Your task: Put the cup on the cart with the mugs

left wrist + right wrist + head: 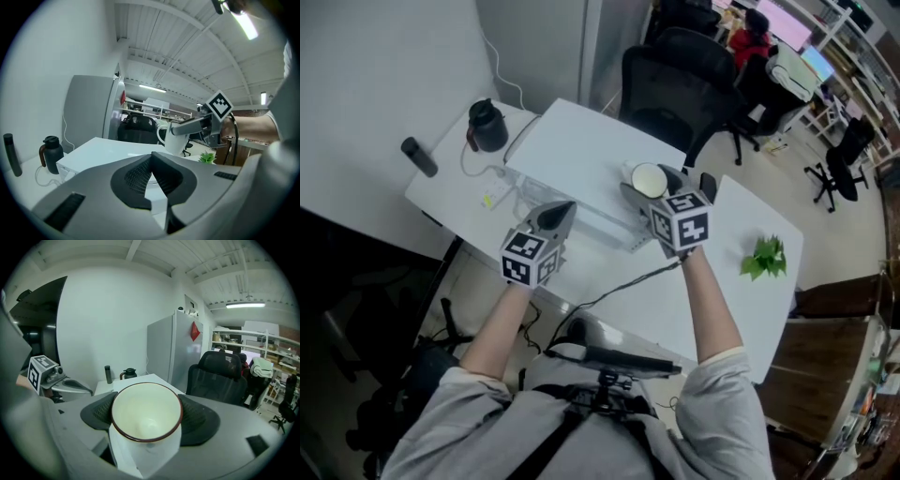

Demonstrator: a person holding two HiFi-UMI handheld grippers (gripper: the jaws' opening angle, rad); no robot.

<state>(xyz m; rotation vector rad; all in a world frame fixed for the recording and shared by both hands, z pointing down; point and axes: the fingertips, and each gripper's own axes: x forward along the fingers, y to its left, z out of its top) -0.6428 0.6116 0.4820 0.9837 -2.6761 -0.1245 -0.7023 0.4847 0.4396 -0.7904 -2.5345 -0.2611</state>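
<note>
A white cup (649,178) with a dark red rim sits upright between the pads of my right gripper (664,185), held above the white table (572,150). In the right gripper view the cup (146,414) fills the gap between the two black pads of the right gripper (147,427), and its inside is empty. The left gripper view shows the same cup (177,141) with its handle pointing left, clamped by the right gripper (187,127). My left gripper (559,215) hovers to the cup's left, its pads (140,176) together with nothing between them.
A black jug (487,125) and a dark bottle (419,157) stand on the table's far left. A small green plant (766,256) sits at the right. Black office chairs (675,80) stand beyond the table. A black cable (609,291) crosses the near edge.
</note>
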